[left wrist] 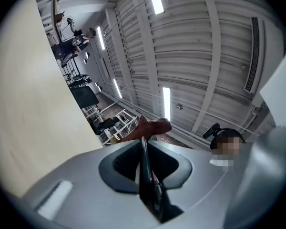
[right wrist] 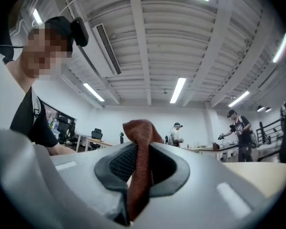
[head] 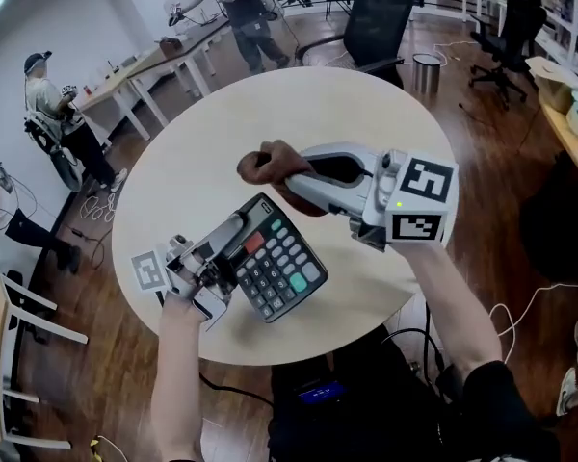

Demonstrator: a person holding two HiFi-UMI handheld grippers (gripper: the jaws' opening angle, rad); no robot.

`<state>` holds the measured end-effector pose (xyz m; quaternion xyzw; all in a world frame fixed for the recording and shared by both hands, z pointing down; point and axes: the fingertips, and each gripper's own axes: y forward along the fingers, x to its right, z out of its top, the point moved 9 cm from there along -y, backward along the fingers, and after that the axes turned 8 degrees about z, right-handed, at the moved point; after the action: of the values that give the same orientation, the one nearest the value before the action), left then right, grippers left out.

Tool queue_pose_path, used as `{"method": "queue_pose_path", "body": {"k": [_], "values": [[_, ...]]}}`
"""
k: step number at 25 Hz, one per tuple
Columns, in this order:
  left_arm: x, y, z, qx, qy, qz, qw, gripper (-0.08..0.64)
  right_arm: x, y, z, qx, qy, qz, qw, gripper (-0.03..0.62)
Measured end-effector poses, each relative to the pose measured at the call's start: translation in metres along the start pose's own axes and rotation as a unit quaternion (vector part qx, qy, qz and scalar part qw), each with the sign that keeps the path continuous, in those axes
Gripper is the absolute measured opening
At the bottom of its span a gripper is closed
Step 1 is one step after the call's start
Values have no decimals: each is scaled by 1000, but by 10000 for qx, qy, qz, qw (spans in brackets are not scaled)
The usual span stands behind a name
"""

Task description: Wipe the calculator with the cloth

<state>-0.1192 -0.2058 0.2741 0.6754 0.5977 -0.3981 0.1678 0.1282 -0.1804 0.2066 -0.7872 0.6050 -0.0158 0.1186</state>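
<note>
Holding item 1, the calculator: the left gripper is clamping it by the upper left edge, jaws closed tight on the casing. In the left gripper view the calculator is showing edge-on as a thin dark strip pinched between the two pads. The keypad is facing up toward the head camera, with dark keys plus one red and one green key. The body is sitting skewed over the near part of the round table; whether it is resting on the tabletop cannot be told.

Item 2, the cloth: brown, bunched, and sticking out past the tips of the right gripper, whose jaws are pressing together on a fold of it. The right gripper view is showing the fabric running down between the pads. The cloth is hanging just beyond the calculator's far corner, with a small gap showing between them.

Item 3, marker cubes: one is riding on the right gripper, another on the left.

Item 4, surroundings: a black office chair and a metal bin are standing on the wooden floor behind the table.
</note>
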Motion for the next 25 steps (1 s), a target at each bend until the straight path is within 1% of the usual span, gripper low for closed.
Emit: {"method": "queue_pose_path", "body": {"k": [3,8,10,12,13,14,17,19,20,21,23,25], "values": [[-7,-2,-4,142,-105,159,9997,54,-15,7,-14,-198,54,546,9983,49],[-20,-18,2,583,-293,452,9968,53,-34,-13,-29,-154,310,1113,9932,49],[-29,-26,9,701,-341,632,9950,53,-46,-24,-33,-214,248,1436,9891,49],[-34,-28,13,731,-388,692,9942,52,-57,-38,-33,-216,206,1579,9870,51],[-34,-29,13,721,-417,642,9945,54,-57,-41,-31,-174,211,1515,9881,51],[-32,-32,12,694,-442,554,9951,54,-55,-40,-29,-113,192,1364,9904,49],[-21,-38,0,460,-458,232,9976,54,-36,-20,-22,36,117,583,9982,49],[-14,-26,-11,219,-407,106,9989,54,-18,-10,-17,60,191,146,9997,49],[-11,-17,-14,126,-378,77,9992,54,-10,-5,-15,37,228,61,9997,49],[-10,-11,-18,71,-353,68,9993,54,-5,0,-16,-18,252,64,9997,50],[-12,-5,-27,84,-316,128,9994,54,-6,6,-25,-188,260,234,9992,49],[-17,-5,-36,214,-311,274,9989,54,-17,1,-35,-288,241,415,9984,49]]}}
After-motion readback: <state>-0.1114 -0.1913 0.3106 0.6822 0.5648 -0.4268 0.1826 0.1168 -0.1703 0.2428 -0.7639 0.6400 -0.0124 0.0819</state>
